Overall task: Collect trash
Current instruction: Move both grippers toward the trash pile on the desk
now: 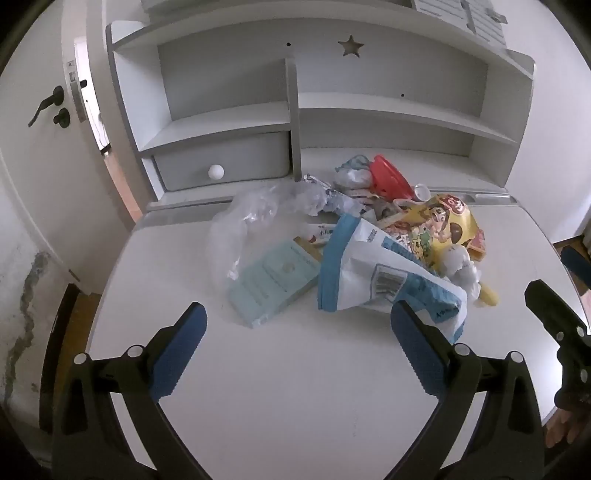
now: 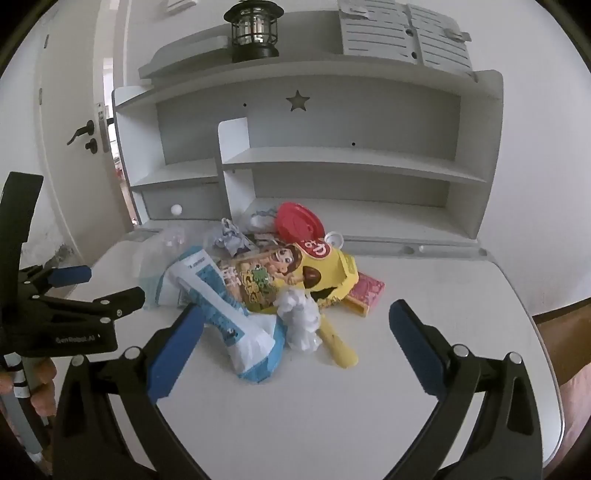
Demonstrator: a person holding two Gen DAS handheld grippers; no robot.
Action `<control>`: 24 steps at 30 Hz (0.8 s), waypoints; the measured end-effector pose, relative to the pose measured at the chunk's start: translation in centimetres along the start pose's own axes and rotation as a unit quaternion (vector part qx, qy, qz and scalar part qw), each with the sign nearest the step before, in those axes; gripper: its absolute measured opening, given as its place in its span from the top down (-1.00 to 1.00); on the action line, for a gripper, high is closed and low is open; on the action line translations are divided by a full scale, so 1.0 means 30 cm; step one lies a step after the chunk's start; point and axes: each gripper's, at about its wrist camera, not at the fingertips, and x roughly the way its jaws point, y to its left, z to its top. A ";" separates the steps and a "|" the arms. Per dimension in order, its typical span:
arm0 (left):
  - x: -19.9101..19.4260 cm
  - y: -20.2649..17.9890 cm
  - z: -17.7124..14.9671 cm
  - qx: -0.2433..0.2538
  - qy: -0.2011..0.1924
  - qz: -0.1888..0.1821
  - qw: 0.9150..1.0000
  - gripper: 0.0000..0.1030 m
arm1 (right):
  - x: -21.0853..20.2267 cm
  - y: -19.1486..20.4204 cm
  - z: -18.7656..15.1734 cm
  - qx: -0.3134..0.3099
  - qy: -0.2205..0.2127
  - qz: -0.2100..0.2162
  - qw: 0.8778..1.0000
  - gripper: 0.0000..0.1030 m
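A pile of trash lies on the white desk (image 1: 295,387). It holds a blue-and-white bag (image 1: 365,269) (image 2: 221,306), a yellow snack bag (image 1: 439,229) (image 2: 303,269), a clear plastic bag (image 1: 243,225), a pale blue packet (image 1: 273,284), a red lid (image 1: 388,177) (image 2: 297,223), crumpled white tissue (image 2: 301,317) and a pink pack (image 2: 365,291). My left gripper (image 1: 297,325) is open and empty, just short of the pile. My right gripper (image 2: 295,325) is open and empty, its fingers either side of the pile's near end. The left gripper also shows at the left of the right wrist view (image 2: 110,288).
A white shelf unit (image 1: 332,110) with a small drawer (image 1: 221,162) stands at the back of the desk. A black lantern (image 2: 255,29) sits on top of it. A door (image 1: 44,147) is to the left. The desk's front edge curves near me.
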 end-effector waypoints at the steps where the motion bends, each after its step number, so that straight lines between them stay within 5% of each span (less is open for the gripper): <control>1: 0.004 0.002 0.000 0.000 0.001 0.000 1.000 -0.88 | 0.009 0.005 0.004 0.000 0.001 0.000 1.000 -0.89; 24: 0.014 0.016 -0.041 -0.004 0.014 0.002 1.000 -0.88 | 0.056 0.029 -0.009 0.007 0.001 0.015 1.000 -0.89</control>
